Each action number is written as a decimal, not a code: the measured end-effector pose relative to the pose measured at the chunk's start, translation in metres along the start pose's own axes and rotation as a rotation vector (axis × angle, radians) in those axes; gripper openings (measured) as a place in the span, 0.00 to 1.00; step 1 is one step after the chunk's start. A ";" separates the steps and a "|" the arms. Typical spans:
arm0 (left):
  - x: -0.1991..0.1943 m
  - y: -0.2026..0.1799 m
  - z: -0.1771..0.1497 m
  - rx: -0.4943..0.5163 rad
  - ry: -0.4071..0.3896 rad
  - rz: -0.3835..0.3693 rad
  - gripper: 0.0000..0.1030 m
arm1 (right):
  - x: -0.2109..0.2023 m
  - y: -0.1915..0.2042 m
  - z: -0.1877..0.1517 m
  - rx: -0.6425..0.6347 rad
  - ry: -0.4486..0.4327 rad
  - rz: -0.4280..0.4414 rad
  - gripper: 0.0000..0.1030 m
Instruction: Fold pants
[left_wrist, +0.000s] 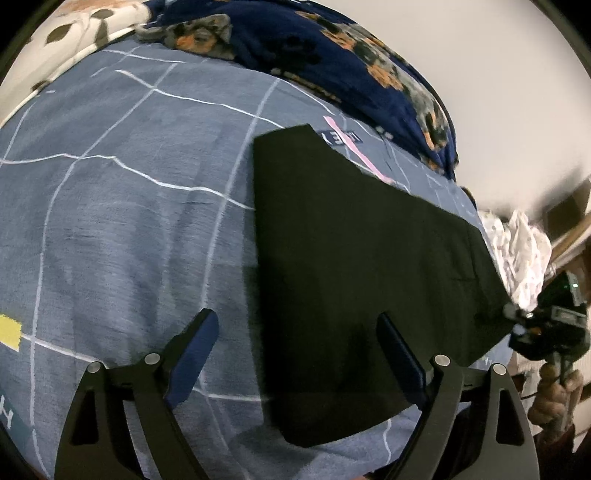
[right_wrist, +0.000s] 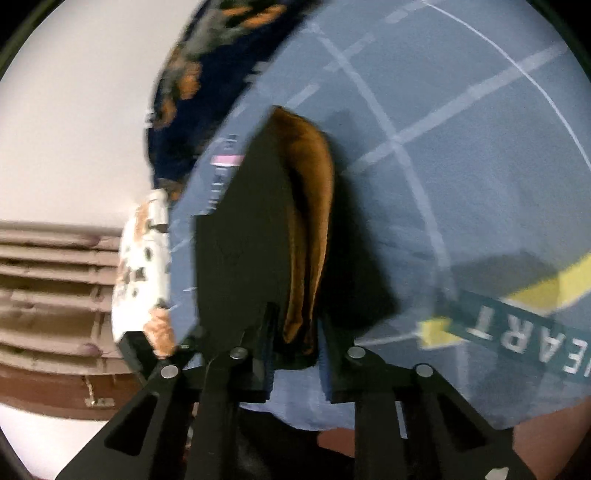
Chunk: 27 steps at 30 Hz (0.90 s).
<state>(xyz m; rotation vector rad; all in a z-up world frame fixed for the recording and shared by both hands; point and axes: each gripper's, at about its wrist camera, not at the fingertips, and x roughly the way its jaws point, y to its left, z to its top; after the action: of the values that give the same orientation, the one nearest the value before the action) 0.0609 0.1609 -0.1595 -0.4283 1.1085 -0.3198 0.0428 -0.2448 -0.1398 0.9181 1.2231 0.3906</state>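
Black pants (left_wrist: 362, 280) lie spread on a blue-grey bedsheet (left_wrist: 129, 221). My left gripper (left_wrist: 295, 343) is open, just above the sheet at the pants' near left edge; one finger is over the sheet, the other over the black cloth. My right gripper (left_wrist: 546, 325) shows at the pants' right corner. In the right wrist view my right gripper (right_wrist: 295, 332) is shut on the pants (right_wrist: 251, 240), lifting an edge so that the brown lining (right_wrist: 314, 221) shows.
A navy blanket with orange flowers (left_wrist: 351, 55) is heaped along the far side of the bed. A white patterned cloth (left_wrist: 517, 251) lies at the bed's right edge. Brown slatted furniture (right_wrist: 55, 277) stands beyond the bed, by a white wall.
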 end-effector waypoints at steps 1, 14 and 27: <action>-0.003 0.006 0.003 -0.030 -0.010 -0.006 0.85 | 0.000 0.008 0.002 -0.015 -0.003 0.032 0.18; -0.004 0.002 -0.001 -0.007 -0.029 0.041 0.87 | 0.013 -0.071 0.008 0.104 -0.045 0.109 0.16; 0.002 -0.005 -0.004 0.089 -0.018 0.067 0.90 | 0.014 -0.078 0.009 0.103 -0.057 0.065 0.15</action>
<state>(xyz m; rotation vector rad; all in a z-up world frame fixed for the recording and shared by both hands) 0.0580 0.1550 -0.1602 -0.3142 1.0849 -0.3041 0.0395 -0.2850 -0.2090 1.0525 1.1715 0.3530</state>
